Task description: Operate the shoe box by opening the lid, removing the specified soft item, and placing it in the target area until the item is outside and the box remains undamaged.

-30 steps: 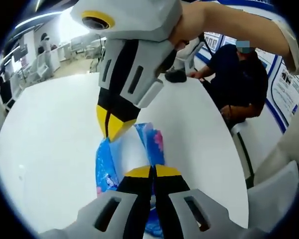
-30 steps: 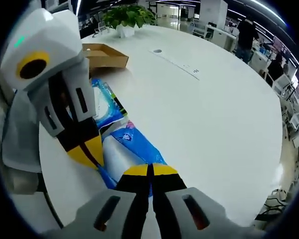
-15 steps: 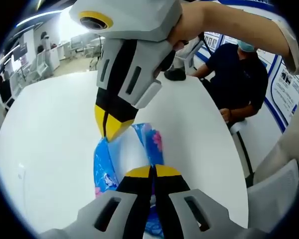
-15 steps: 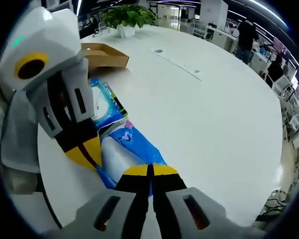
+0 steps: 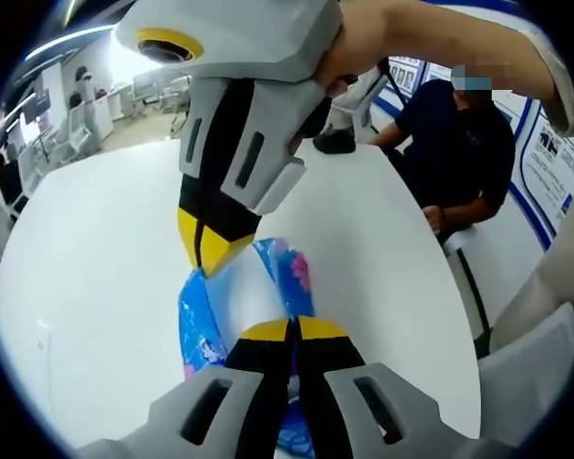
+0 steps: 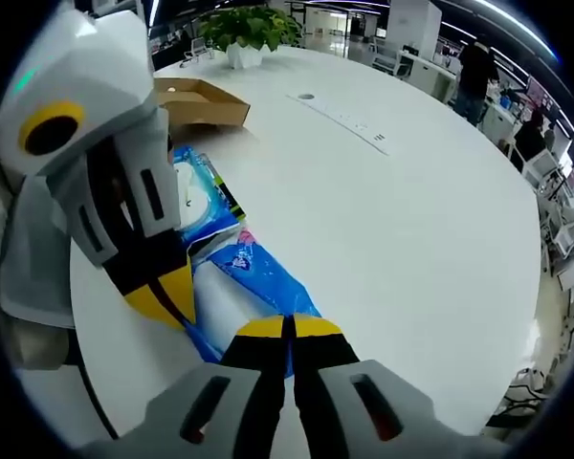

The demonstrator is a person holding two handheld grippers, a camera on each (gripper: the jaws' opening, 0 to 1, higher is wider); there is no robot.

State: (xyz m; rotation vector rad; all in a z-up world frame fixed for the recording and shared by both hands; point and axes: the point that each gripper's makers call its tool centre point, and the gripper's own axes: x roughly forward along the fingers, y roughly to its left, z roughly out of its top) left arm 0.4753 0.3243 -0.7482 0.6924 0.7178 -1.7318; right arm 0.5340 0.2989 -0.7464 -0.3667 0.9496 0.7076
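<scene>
A soft blue packet [image 5: 231, 304] with pink print and a clear middle lies on the white table [image 5: 86, 249]. My left gripper [image 5: 292, 331] is shut on its near edge. My right gripper [image 5: 209, 258] comes down from above and is shut on the packet's far end. In the right gripper view the same blue packet [image 6: 249, 279] stretches between my right gripper [image 6: 287, 331], shut on one end, and my left gripper [image 6: 172, 308], shut on the other. An open cardboard shoe box part [image 6: 199, 103] sits farther back on the table [image 6: 411, 220].
A second blue and white packet [image 6: 203, 196] lies between the box and the held packet. A potted plant [image 6: 249, 27] stands at the table's far end, near a flat socket strip [image 6: 349, 122]. A seated person [image 5: 459, 143] and a dark object [image 5: 337, 145] are at the table's edge.
Both views have shifted only slightly. Both grippers stay shut on the blue packet, which keeps its place on the table.
</scene>
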